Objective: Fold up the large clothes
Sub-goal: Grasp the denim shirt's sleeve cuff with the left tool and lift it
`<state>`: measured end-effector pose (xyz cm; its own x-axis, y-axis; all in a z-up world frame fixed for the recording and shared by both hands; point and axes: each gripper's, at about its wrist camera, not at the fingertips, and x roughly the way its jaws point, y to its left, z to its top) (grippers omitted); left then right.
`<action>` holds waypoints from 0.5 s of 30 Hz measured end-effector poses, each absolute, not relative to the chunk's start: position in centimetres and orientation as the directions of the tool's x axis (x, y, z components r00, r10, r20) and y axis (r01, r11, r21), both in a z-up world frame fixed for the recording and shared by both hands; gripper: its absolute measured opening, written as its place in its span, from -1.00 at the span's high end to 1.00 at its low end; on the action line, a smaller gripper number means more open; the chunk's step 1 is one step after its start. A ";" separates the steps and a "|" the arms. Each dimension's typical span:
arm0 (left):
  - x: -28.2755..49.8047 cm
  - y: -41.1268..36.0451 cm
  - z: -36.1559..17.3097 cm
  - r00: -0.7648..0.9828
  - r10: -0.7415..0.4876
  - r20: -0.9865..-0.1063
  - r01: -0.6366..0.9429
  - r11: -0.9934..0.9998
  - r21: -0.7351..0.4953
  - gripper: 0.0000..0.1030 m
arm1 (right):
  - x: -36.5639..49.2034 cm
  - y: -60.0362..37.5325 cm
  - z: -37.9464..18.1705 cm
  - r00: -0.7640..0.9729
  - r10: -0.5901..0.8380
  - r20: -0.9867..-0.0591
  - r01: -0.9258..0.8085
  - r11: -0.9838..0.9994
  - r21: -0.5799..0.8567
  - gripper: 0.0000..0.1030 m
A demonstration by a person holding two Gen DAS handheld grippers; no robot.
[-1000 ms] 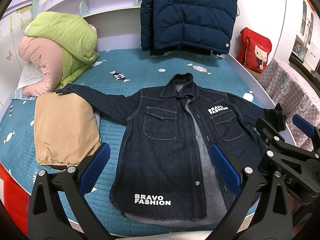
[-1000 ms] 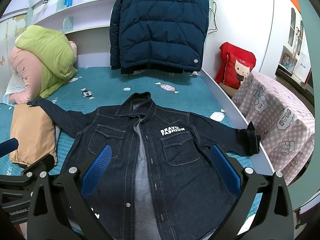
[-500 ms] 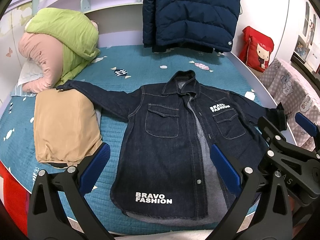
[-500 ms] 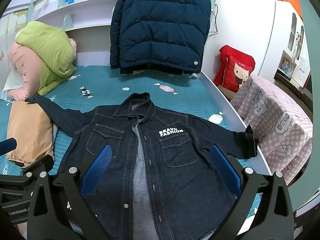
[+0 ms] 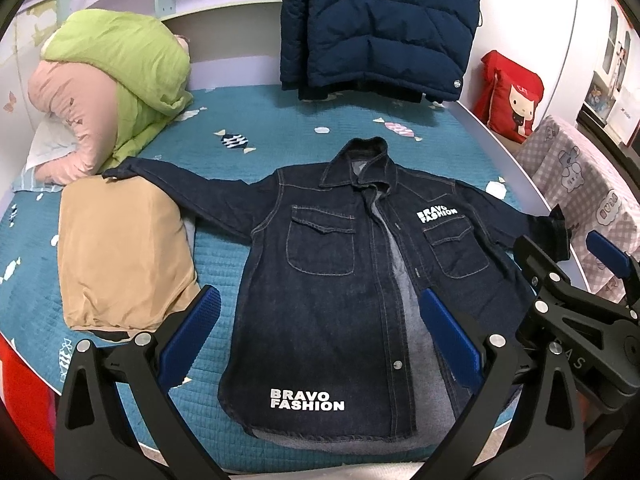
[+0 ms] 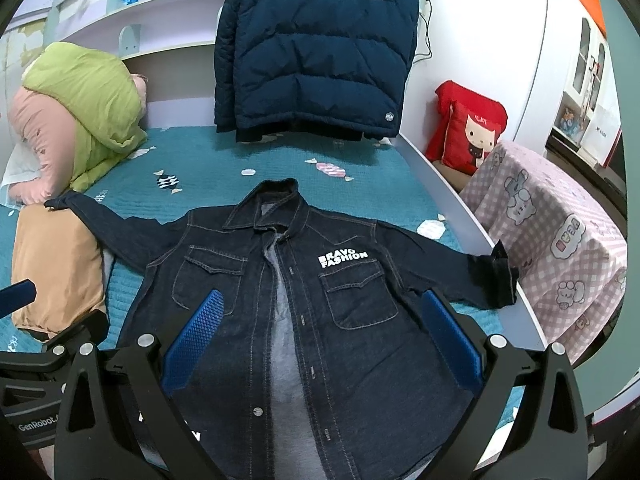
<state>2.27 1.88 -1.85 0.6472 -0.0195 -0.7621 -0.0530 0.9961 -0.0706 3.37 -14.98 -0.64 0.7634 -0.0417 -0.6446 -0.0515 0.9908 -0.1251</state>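
Note:
A dark denim jacket (image 5: 332, 280) with white "BRAVO FASHION" print lies flat and front up on the teal bed (image 5: 280, 120), sleeves spread, placket partly open. It also shows in the right wrist view (image 6: 352, 320). Its left sleeve end rests on a folded tan garment (image 5: 120, 252). Its right cuff (image 6: 496, 280) reaches the bed's right edge. My left gripper (image 5: 320, 328) is open and empty above the jacket's lower hem. My right gripper (image 6: 324, 332) is open and empty above the jacket's middle; it shows in the left wrist view (image 5: 576, 280) too.
A green and pink duvet (image 5: 104, 92) is piled at the back left. A navy puffer jacket (image 5: 376, 24) hangs over the far side. A red cushion (image 6: 468, 128) and a pink checked cloth (image 6: 560, 240) stand right of the bed.
Both grippers have drawn back and up a little, so the jacket sits slightly lower in both views. The jacket itself has not moved. Both grippers stay open.

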 end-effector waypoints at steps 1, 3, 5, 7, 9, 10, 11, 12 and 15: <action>2.4 2.1 -1.9 0.642 -0.022 -0.767 -0.054 0.996 -0.074 -0.93 | 3.5 -14.8 -0.7 0.761 -0.040 -0.647 -0.054 0.991 -0.126 -0.86; 2.8 2.7 -2.1 0.630 -0.025 -0.776 -0.067 0.994 -0.087 -0.93 | 3.8 -14.3 -0.8 0.758 -0.031 -0.652 -0.062 0.991 -0.120 -0.86; 3.1 3.3 -2.4 0.618 -0.032 -0.785 -0.079 0.992 -0.103 -0.93 | 4.1 -14.0 -0.9 0.752 -0.015 -0.659 -0.074 0.992 -0.107 -0.86; 3.4 3.9 -2.6 0.607 -0.033 -0.794 -0.091 0.990 -0.111 -0.93 | 4.6 -13.5 -1.0 0.743 -0.001 -0.669 -0.086 0.992 -0.097 -0.86; 3.8 4.6 -3.0 0.592 -0.036 -0.806 -0.103 0.987 -0.119 -0.93 | 5.0 -12.9 -1.1 0.737 0.008 -0.675 -0.098 0.991 -0.095 -0.86; 4.0 5.0 -3.2 0.584 -0.038 -0.811 -0.109 0.986 -0.125 -0.93 | 5.2 -12.6 -1.1 0.735 0.012 -0.678 -0.105 0.990 -0.096 -0.86; 4.1 5.4 -3.4 0.579 -0.041 -0.814 -0.115 0.985 -0.131 -0.93 | 5.4 -12.1 -1.2 0.733 0.017 -0.680 -0.115 0.989 -0.099 -0.86; 4.3 5.9 -3.5 0.572 -0.039 -0.819 -0.124 0.983 -0.134 -0.93 | 5.7 -11.7 -1.3 0.731 0.025 -0.682 -0.127 0.987 -0.099 -0.86; 4.9 7.5 -4.0 0.560 -0.025 -0.828 -0.160 0.978 -0.138 -0.93 | 6.7 -10.3 -1.7 0.717 0.066 -0.694 -0.170 0.982 -0.082 -0.86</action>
<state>4.86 7.51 -4.01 0.5602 -0.0250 -0.8280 -0.1598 0.9775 -0.1377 6.74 -10.35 -1.70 0.7171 0.0656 -0.6939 -0.1696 0.9821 -0.0824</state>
